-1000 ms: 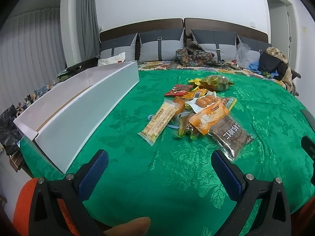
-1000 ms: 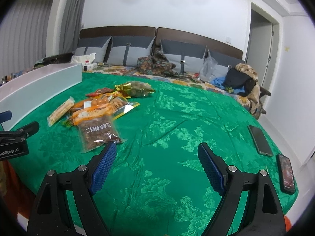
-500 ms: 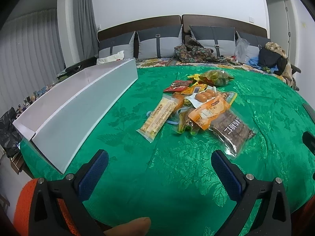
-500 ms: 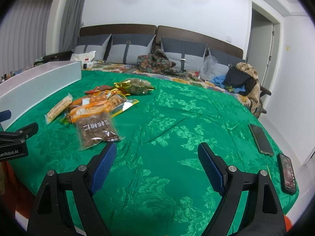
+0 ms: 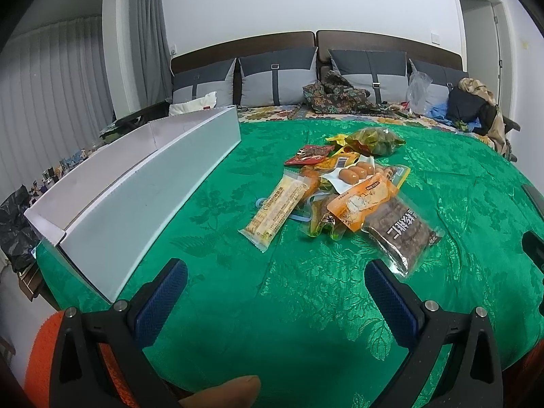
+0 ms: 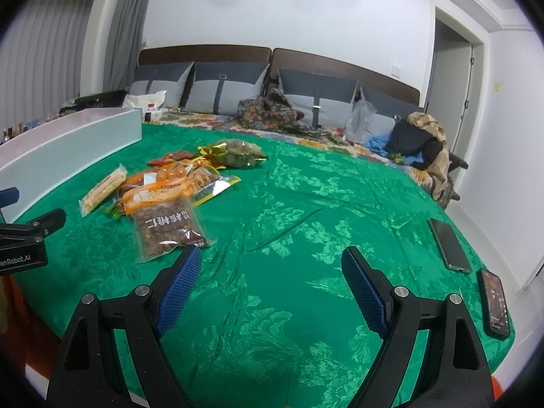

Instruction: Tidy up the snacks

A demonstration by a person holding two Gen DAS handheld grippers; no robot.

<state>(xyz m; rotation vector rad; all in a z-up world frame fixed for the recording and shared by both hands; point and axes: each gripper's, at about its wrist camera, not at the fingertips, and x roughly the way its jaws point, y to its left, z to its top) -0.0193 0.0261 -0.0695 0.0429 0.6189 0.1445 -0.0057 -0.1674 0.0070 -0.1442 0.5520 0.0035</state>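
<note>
Snacks sit in a loose overlapping pile on the green patterned cloth over the tabletop, none in the white tray yet. Tray is long and narrow, along the cloth's left edge, well apart from the pile. Pile contents: clear bag of dark brown pieces nearest the grippers, orange packet lying partly over it, long yellow wafer pack on the tray side, vacuum pack of small sausages in the middle, red packet and a green-gold bag at the far end. Left hand-held gripper: jaws spread wide, nothing between them, hovering over bare cloth short of the pile. Right hand-held gripper: also spread wide and empty, its left finger just beside the corner of the brown bag, contact unclear. Two phones lie near the cloth's right edge, far from the snacks. Bed with grey cushions behind.
</note>
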